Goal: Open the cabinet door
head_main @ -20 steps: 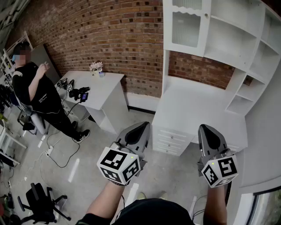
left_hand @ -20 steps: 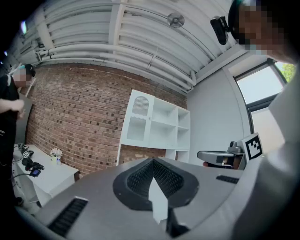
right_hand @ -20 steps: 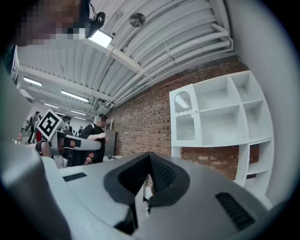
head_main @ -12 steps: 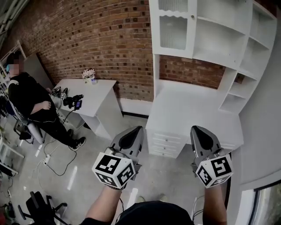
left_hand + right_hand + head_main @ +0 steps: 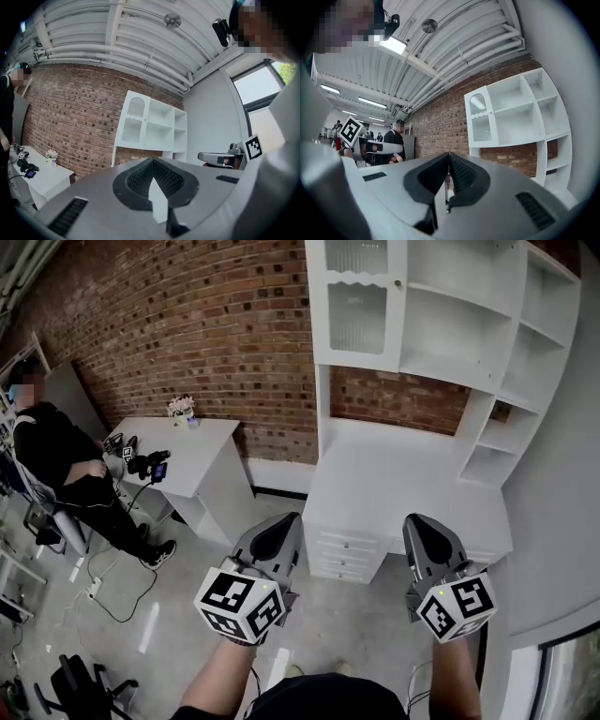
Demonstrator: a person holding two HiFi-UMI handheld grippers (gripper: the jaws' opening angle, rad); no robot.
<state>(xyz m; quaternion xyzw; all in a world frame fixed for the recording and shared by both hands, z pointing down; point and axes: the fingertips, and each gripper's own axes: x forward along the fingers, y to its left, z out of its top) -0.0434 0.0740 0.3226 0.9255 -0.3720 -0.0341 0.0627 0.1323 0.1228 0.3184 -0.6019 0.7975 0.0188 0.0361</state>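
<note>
The white cabinet unit stands against the brick wall, its one glazed door (image 5: 356,301) shut at the top left with a small knob (image 5: 397,283); open shelves (image 5: 459,324) lie to its right. Both grippers are held level over the floor, well short of the unit and far below the door. My left gripper (image 5: 278,529) has its jaws together with nothing between them. My right gripper (image 5: 427,531) is likewise shut and empty. The left gripper view shows the door (image 5: 133,123) far ahead above the closed tips (image 5: 152,161). In the right gripper view the door (image 5: 480,123) is equally distant.
Below the shelves is a white desk top (image 5: 403,484) with drawers (image 5: 347,554) under it. A small white table (image 5: 202,460) with flowers and camera gear stands at the left, beside a seated person (image 5: 56,460). A cable and an office chair (image 5: 84,681) are on the floor.
The head view has swung so the cabinet sits further left and shows more of its top. Both grippers keep their place in the view. The person at left has gone from standing to sitting.
</note>
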